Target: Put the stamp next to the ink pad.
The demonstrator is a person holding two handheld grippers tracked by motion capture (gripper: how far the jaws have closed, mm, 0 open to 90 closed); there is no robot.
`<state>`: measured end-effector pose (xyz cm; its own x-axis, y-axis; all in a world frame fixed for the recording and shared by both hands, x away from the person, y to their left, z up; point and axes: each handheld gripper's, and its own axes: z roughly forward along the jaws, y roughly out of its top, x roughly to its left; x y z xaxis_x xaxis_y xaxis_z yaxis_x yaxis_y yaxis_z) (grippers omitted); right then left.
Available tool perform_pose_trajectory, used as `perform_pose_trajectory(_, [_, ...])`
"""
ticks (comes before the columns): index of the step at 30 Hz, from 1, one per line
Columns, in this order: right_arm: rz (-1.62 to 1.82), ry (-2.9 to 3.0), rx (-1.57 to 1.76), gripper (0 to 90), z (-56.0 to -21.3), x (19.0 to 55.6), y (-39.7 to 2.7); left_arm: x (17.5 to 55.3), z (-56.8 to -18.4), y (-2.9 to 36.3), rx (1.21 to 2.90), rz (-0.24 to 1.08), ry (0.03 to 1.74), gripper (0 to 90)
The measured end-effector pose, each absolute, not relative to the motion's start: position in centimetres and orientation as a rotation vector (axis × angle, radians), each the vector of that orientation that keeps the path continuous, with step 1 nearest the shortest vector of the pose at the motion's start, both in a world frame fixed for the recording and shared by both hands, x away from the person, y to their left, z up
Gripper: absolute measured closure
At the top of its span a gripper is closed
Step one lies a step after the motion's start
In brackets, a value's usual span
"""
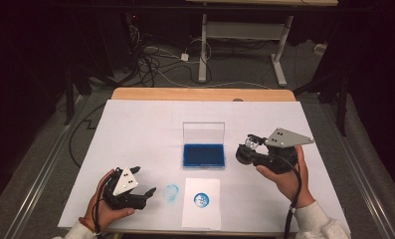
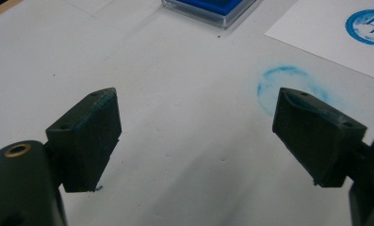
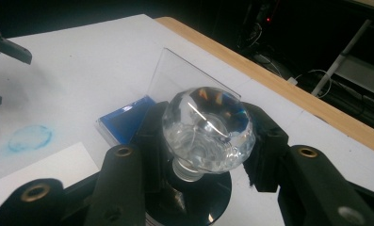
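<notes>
The stamp [image 3: 207,129], judged hard, slippery and breakable, was clenched at its faceted glass knob by the right hand-held gripper [image 3: 208,141], at three o'clock of the ink pad [image 1: 203,155].

Left tongs [image 1: 150,191] gape; right tongs [image 1: 248,145] clamped.

The blue ink pad [image 2: 208,7] is cut off by the top edge; the stamped print's [image 1: 201,200] design is too small to read.

Glossy faceted glass stamp [image 3: 207,132] — clear.
</notes>
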<state>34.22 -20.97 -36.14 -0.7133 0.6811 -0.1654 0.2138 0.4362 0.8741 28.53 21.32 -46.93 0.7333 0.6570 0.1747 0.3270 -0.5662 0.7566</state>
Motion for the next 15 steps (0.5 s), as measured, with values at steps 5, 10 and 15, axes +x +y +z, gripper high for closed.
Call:
perform_pose_trajectory(5, [1.204, 2.179, 0.772, 57.0, -36.2, 35.2, -20.5, 28.4, -46.8, 21.4, 2.189, 0.584, 0.746, 15.6])
perform_pose_trajectory(10, [1.182, 2.197, 0.801, 57.0, -36.9, 36.5, -19.9, 28.4, -46.9, 21.3, 2.2, 0.586, 0.744, 15.6])
perform_pose_trajectory(15, [1.148, 2.215, 0.822, 56.9, -37.9, 37.6, -19.3, 28.5, -46.9, 21.3, 2.2, 0.592, 0.744, 15.6])
